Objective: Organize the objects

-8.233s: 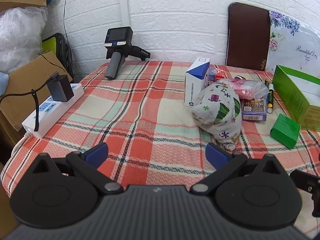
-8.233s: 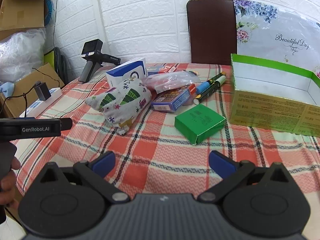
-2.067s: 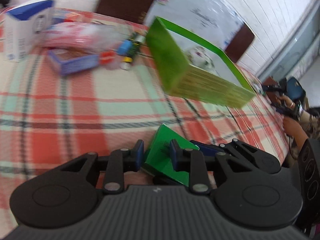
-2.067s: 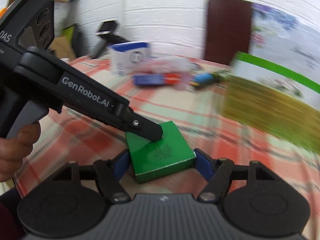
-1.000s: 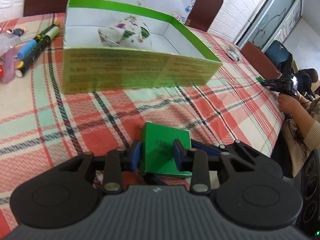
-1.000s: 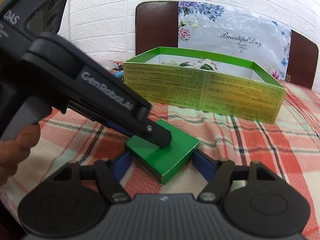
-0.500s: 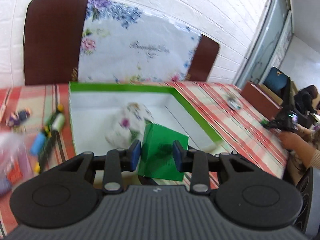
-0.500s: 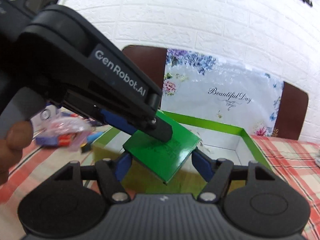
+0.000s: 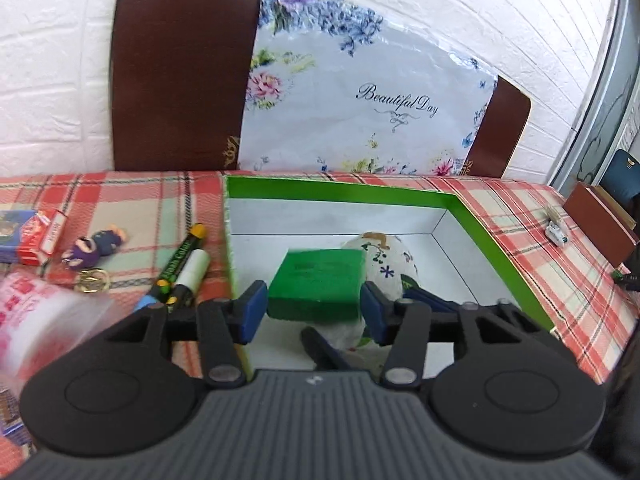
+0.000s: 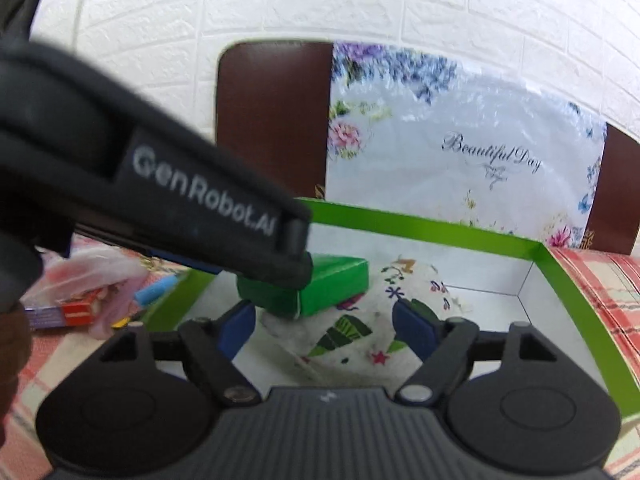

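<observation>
The small green box [image 9: 316,284] hangs blurred over the inside of the big green-rimmed carton [image 9: 340,192], just above the patterned fabric pouch [image 9: 388,264] lying in it. My left gripper [image 9: 313,314] has the small box between its blue pads; its jaws are opening and thin gaps show on both sides. In the right wrist view the small green box [image 10: 332,286] sits ahead of my right gripper [image 10: 324,332], whose jaws are also opening with only the pouch [image 10: 360,324] behind them. The left gripper's finger [image 10: 288,256] crosses over the box there.
Left of the carton [image 10: 420,224] on the plaid cloth lie markers [image 9: 184,268], a doll keychain [image 9: 94,246], a red packet [image 9: 44,228] and a plastic bag [image 9: 36,312]. A brown chair back [image 9: 180,76] and a floral bag [image 9: 360,92] stand behind.
Both grippers carried the small green box up from the cloth and over the carton. Both pairs of jaws have now widened, and the box has tipped flat over the pouch.
</observation>
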`<state>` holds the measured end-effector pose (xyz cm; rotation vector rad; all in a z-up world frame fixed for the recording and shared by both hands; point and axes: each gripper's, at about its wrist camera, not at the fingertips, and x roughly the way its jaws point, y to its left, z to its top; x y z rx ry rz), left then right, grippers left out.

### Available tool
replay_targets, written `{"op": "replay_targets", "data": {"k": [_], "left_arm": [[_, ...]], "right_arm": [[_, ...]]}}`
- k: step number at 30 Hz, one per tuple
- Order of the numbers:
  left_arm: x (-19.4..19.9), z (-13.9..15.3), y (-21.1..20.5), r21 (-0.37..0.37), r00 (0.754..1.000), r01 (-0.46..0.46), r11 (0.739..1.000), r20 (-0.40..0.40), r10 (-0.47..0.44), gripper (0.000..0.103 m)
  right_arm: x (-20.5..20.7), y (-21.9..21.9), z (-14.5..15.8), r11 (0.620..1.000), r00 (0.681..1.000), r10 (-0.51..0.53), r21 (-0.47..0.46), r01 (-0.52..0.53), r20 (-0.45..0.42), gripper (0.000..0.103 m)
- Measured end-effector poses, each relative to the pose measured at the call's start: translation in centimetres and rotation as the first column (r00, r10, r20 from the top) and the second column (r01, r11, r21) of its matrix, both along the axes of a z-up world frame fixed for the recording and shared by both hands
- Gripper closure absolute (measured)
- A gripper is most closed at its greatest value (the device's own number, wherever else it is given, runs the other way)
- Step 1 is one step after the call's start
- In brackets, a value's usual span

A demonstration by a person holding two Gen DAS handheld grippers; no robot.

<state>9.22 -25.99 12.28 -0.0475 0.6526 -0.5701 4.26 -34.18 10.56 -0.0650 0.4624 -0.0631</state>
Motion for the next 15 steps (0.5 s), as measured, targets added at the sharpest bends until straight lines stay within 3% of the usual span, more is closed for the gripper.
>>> {"op": "replay_targets", "data": {"k": [4, 9, 15], "left_arm": [[-2.0, 0.5, 1.2, 0.014, 0.998, -0.043, 0.999, 0.044, 0.042, 0.049], [-4.9, 0.2, 3.2, 0.027, 0.995, -0.076, 0.997, 0.06, 0.074, 0.049], [-7.9, -1.7, 5.8, 0.083, 0.992, -0.114, 0.99, 0.071, 0.108, 0.048]], "right_arm": [[-3.9, 1.2, 0.3, 1.0, 0.998, -0.005, -0.029, 0.007, 0.056, 0.024], [-8.7, 1.7, 0.9, 0.997, 0.991, -0.069, 0.033, 0.066, 0.111, 0.024], [-10.4, 2.5, -1.2, 0.993, 0.998, -0.066, 0.102, 0.067, -0.013, 0.024]]}}
